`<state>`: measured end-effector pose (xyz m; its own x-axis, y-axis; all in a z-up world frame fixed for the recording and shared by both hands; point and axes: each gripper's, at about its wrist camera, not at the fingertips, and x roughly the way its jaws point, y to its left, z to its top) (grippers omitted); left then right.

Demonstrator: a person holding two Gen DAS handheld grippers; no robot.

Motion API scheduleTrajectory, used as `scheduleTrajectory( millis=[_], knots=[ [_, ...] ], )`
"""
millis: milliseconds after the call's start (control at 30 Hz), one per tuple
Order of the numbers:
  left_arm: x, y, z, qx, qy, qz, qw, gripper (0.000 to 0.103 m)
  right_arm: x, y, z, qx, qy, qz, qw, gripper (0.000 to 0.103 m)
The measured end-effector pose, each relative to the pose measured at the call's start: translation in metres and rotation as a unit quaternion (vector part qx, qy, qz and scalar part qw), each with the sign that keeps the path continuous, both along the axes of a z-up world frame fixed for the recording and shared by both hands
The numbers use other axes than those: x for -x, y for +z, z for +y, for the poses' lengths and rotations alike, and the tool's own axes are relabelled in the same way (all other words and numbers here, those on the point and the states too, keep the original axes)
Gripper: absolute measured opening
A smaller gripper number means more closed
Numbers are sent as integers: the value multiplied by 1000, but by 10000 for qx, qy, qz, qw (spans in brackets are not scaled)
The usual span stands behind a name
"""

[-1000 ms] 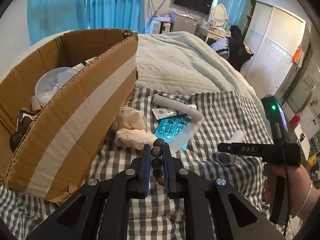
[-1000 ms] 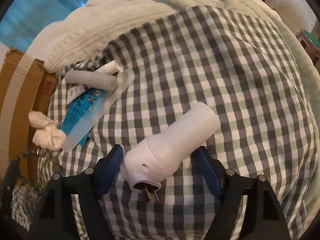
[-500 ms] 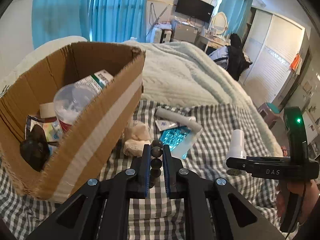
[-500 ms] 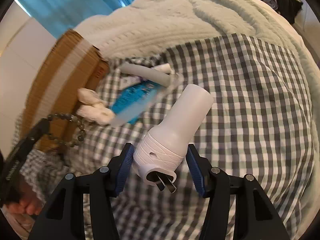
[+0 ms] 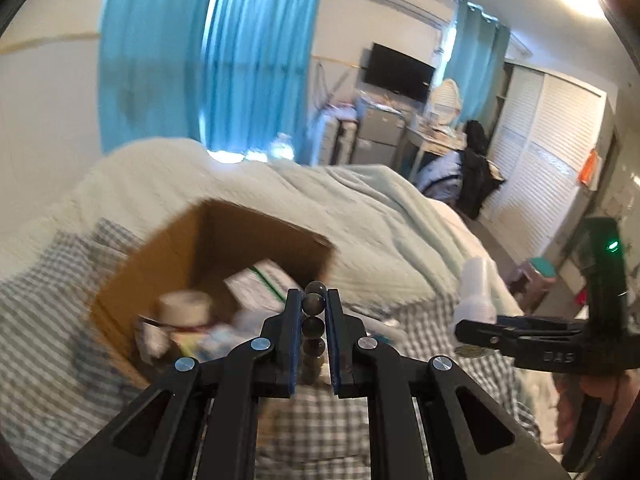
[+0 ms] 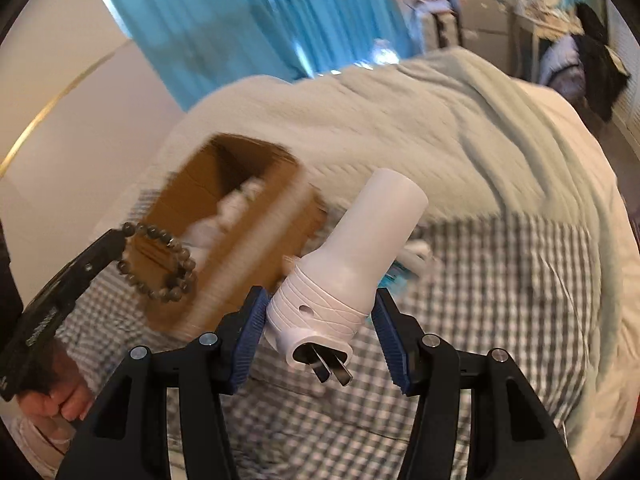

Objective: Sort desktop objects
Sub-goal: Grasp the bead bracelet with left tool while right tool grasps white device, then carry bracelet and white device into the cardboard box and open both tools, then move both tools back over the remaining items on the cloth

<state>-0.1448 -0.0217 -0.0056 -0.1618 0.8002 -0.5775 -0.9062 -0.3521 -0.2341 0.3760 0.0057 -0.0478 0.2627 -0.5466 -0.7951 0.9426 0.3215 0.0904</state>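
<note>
My left tongs (image 5: 313,318) are pinching a dark bead bracelet (image 6: 160,266); my right tongs (image 6: 320,320) are clamping the white plug-in device (image 6: 352,264). Beyond both, seemingly half-full, is sitting a blurred brown cardboard box (image 5: 168,264).

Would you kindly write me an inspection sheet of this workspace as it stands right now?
Surface: checked cloth spread on a bed with a pale quilt.
Job's things: bead bracelet and white plug-in device, both lifted; open cardboard box already holds blurred items.
Clutter: blue packet on the cloth, mostly hidden.
Grippers: left gripper shut on the bracelet; right gripper shut on the device.
Cables: nothing seen.
Surroundings: blue curtains, wall television, wardrobe.
</note>
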Motion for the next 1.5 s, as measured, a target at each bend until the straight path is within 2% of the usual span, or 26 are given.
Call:
scheduleTrajectory(
  millis=[100, 167, 333, 433, 633, 733, 767, 800, 867, 900, 933, 1000, 1100, 1200, 1300, 1400, 1500],
  knots=[
    [23, 9, -13, 72, 174, 198, 9996, 12, -42, 14, 1, 99, 324, 29, 9994, 54],
    [40, 7, -20, 171, 306, 175, 9992, 12, -73, 17, 1, 149, 583, 82, 9982, 54],
    [70, -24, -23, 328, 573, -77, 9978, 12, -137, -6, -17, 38, 967, 142, 9952, 54],
    [85, -45, -17, 436, 656, -271, 9965, 12, -152, -31, -36, -109, 997, 49, 9949, 54],
    [108, -62, 2, 582, 709, -258, 9954, 12, -155, -64, -70, -354, 947, -92, 9948, 57],
    [117, -60, 9, 671, 782, -332, 9941, 20, -143, -55, -77, -286, 857, -201, 9957, 64],
    [118, -57, 11, 714, 778, -336, 9938, 35, -139, -49, -78, -255, 824, -234, 9960, 65],
    [118, -53, 12, 750, 796, -303, 9935, 56, -131, -42, -79, -200, 781, -254, 9964, 65],
    [115, -40, 9, 692, 929, -184, 9931, 67, -113, -24, -77, 2, 645, -241, 9976, 65],
    [112, -32, 7, 622, 979, -146, 9931, 69, -103, -14, -74, 114, 547, -239, 9982, 65],
    [108, -24, 6, 570, 980, -128, 9935, 71, -88, -8, -70, 419, 853, -143, 9954, 65],
    [97, -9, 8, 537, 941, -92, 9941, 82, -61, 8, -65, 523, 622, -212, 9965, 66],
    [71, 11, 8, 526, 899, -36, 9946, 89, -25, 26, -48, 697, 308, -214, 9969, 66],
    [40, 21, 8, 578, 824, -51, 9949, 99, 10, 37, -27, 838, 88, -171, 9963, 73],
    [7, 20, 8, 689, 789, 38, 9945, 100, 38, 41, -11, 895, 3, 20, 9960, 75],
    [-31, 12, 14, 902, 542, 210, 9942, 100, 59, 38, 3, 962, 7, 157, 9952, 76],
    [-71, 1, 19, 909, 235, 446, 9946, 100, 80, 26, 9, 925, -12, 285, 9953, 77]
  ],
)
